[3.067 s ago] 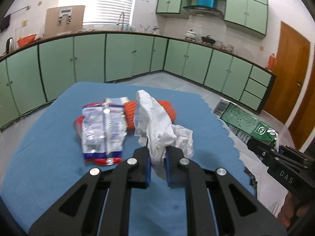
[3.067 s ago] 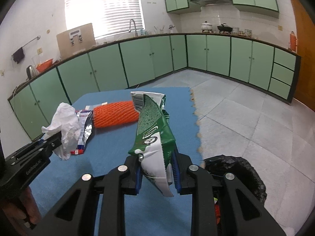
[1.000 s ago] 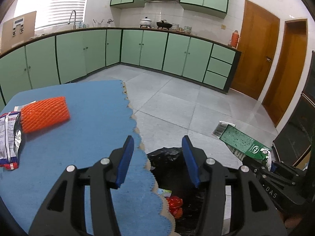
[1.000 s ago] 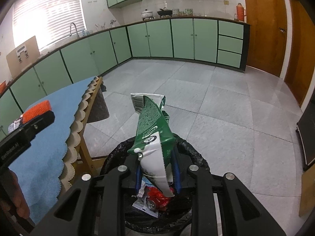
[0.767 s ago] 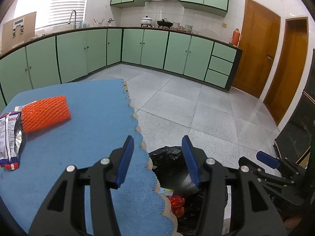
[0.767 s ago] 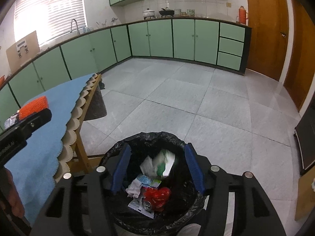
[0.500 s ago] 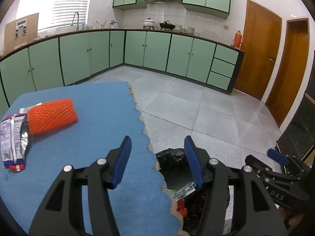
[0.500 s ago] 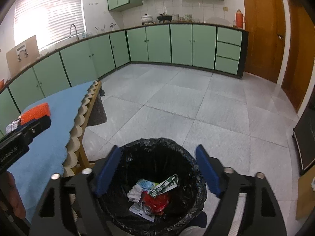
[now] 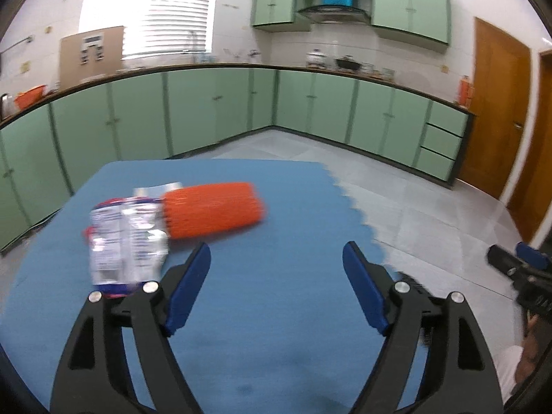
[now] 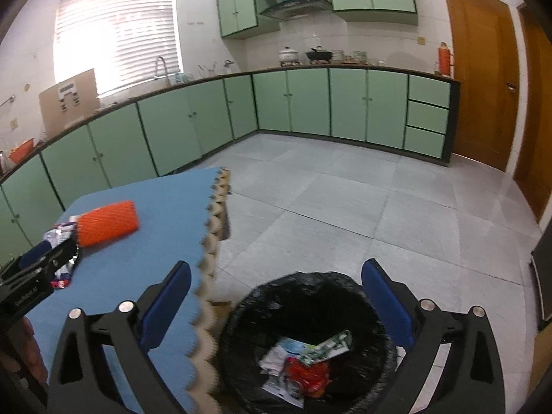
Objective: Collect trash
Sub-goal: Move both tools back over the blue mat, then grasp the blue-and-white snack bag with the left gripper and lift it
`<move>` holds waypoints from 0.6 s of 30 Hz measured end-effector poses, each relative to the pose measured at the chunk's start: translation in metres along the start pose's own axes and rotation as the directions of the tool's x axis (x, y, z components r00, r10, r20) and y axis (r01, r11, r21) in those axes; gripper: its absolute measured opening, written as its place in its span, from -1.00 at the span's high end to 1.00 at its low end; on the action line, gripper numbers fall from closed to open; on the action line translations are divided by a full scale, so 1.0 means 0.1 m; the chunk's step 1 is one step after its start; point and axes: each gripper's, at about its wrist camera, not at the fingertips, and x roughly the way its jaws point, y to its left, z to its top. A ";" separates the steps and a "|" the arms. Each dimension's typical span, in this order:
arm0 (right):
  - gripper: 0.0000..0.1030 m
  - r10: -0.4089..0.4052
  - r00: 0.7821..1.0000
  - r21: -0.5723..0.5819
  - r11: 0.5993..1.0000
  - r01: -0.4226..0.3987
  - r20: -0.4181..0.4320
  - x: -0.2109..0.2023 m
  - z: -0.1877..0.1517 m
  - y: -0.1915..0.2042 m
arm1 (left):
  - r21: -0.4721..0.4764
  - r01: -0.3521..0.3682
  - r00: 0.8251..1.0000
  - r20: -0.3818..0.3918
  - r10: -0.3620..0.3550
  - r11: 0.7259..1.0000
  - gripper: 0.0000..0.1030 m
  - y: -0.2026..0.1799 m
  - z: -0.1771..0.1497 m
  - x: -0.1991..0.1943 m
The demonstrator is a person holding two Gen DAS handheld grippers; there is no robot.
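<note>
Both drops looked done; fetching more trash came next. The left hand-held gripper (image 9: 276, 286), jaws widening and empty, faced the orange foam net (image 9: 212, 214) and silver snack wrapper (image 9: 126, 241) toward the bench's (image 9: 276, 345) far left corner. The right hand-held gripper (image 10: 276, 305), jaws also spreading and empty, hung over the black-lined bin (image 10: 241, 324) beside the bench's scalloped edge. Wrapper print was unreadable.

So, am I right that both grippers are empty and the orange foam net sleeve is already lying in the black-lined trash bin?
Not quite: the orange foam net sleeve lies on the blue table mat, as the left wrist view shows. The black-lined trash bin holds other wrappers. Both the left gripper and the right gripper are empty, jaws opening.
</note>
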 end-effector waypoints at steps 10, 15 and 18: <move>-0.88 0.088 0.996 -0.055 0.995 -0.087 0.015 0.13 0.04 0.73 | -0.064 -0.198 0.980 -0.033 0.196 0.978 -0.58 1.01 -0.03 0.12; -0.88 0.112 0.994 -0.102 0.989 -0.111 0.007 0.20 0.02 1.04 | -0.087 -0.202 0.978 -0.065 0.197 0.975 -0.58 1.29 -0.02 0.26; -0.88 0.123 0.992 -0.124 0.985 -0.122 -0.006 0.28 0.00 1.18 | -0.082 -0.191 0.979 -0.085 0.184 0.978 -0.58 1.35 -0.02 0.35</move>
